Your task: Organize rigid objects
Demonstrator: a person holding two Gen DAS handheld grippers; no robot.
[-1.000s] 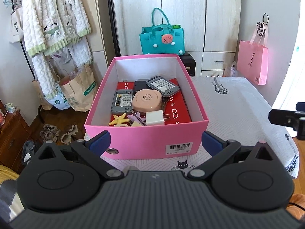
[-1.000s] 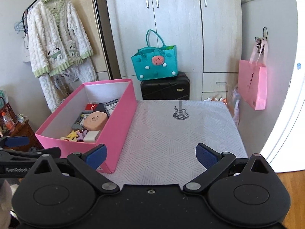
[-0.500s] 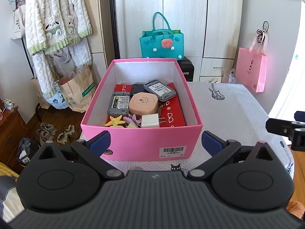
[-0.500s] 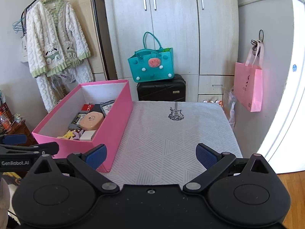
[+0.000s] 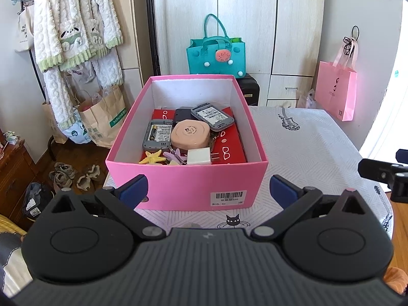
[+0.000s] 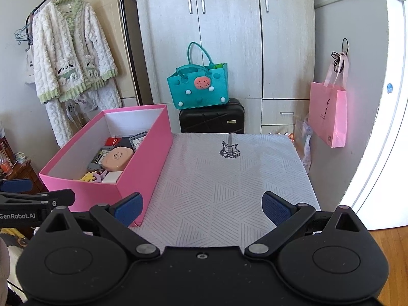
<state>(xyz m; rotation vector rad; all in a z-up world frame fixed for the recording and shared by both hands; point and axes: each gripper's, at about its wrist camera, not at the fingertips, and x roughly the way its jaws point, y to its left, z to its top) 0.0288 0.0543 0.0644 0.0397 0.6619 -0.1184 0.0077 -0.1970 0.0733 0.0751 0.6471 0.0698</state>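
Basically done by the looks of it: small stuff all piled inside pink box point(image 5: 178, 191) on table point(image 6: 229, 178), nothing loose outside, left gripper point(image 5: 206, 191) and right gripper point(image 6: 201, 207) both spread apart, empty.

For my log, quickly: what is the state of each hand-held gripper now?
Left hand-held gripper: open, holding nothing.
Right hand-held gripper: open, holding nothing.

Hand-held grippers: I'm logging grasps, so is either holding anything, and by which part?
Nothing is held. The left hand-held gripper and right hand-held gripper are both open and empty, short of the pink box.
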